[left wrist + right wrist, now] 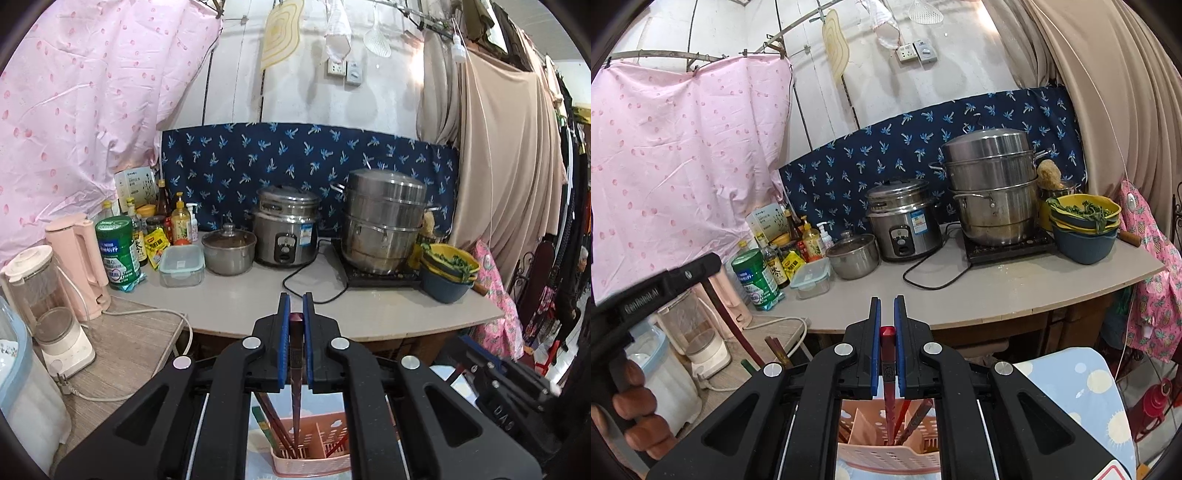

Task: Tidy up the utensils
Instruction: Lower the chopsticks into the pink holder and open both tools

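Observation:
My left gripper (296,301) is shut on a dark brown chopstick (296,376) that hangs upright, its lower tip down inside the pink slotted utensil holder (314,458) below. Several other chopsticks (273,421) lean in that holder. My right gripper (887,304) is shut on a red chopstick (887,354), also upright, with its lower end inside the pink holder (886,454) among other chopsticks (916,417). The left gripper's black body (653,291) and a hand (635,417) show at the left of the right wrist view.
Ahead is a grey counter (369,310) with a rice cooker (286,232), a steel steamer pot (384,225) on a hob, a small lidded pot (229,247), bottles, a clear food box (181,266) and stacked bowls (448,273). A pink kettle (79,262) and a blender (51,310) stand on a lower table.

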`<state>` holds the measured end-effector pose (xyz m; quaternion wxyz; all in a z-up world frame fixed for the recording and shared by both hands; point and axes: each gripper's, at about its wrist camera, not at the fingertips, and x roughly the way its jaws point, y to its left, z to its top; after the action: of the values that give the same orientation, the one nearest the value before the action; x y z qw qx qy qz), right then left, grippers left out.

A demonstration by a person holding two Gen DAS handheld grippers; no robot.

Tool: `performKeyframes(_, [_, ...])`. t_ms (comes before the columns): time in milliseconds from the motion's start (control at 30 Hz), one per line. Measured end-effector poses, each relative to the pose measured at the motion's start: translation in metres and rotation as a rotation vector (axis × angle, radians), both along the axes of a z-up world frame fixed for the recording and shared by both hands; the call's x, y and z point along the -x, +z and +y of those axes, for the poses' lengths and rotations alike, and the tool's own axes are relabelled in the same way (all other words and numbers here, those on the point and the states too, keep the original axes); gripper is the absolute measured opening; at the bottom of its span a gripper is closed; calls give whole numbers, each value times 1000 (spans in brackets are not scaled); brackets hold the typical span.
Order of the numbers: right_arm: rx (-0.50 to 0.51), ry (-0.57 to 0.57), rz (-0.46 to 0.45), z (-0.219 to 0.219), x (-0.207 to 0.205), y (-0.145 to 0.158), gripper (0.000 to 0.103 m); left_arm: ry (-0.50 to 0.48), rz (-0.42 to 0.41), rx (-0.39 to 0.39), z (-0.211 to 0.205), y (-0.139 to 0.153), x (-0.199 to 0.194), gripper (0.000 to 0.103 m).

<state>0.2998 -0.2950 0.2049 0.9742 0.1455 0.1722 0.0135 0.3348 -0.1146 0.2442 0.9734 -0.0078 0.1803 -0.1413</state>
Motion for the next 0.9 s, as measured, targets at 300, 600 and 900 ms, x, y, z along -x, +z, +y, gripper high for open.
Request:
performKeyframes(300, [4,10,55,2,-1,-22,15,12,63,-41,-1,-47,6,36])
performKeyframes(600, [15,17,56,6,21,-21,35,60,99,-44,14,-58,25,49])
performKeyframes(900, [58,63,103,29,58,-42,41,99,160,-99,23,-74,57,58])
